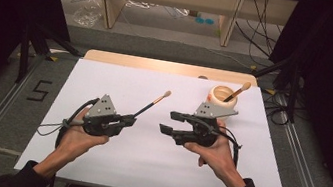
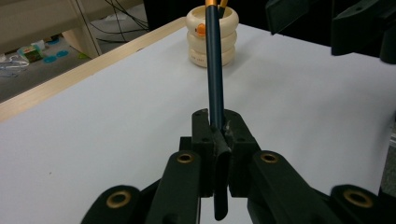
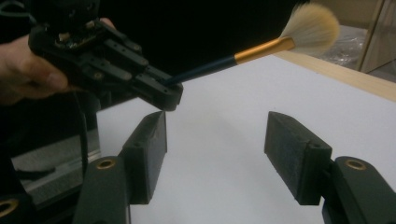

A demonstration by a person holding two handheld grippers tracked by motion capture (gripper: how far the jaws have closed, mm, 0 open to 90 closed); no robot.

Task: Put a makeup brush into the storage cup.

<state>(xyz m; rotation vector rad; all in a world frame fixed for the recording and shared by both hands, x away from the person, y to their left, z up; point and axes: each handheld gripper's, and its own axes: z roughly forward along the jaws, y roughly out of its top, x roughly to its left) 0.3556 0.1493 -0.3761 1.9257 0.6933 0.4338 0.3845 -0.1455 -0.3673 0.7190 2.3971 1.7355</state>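
One cream ribbed ceramic pot (image 1: 222, 97) near the white worktop's (image 1: 109, 155) far right corner holds a wooden-handled brush (image 1: 237, 92). Left gripper (image 1: 126, 120) pinches a dark-handled, gold-ferruled, soft-bristled brush (image 3: 261, 49) above the worktop's middle; right gripper (image 1: 168, 122) spread, nothing between.

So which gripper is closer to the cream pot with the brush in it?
Right. The right gripper is just in front of the cream pot, jaws empty. The left gripper is farther away, across the table, holding a blue brush.

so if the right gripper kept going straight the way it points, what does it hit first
Likely the left gripper, which holds the makeup brush: it sits just past the right gripper's open jaws, slightly to one side. Depth is hard to judge, so it might pass close by.
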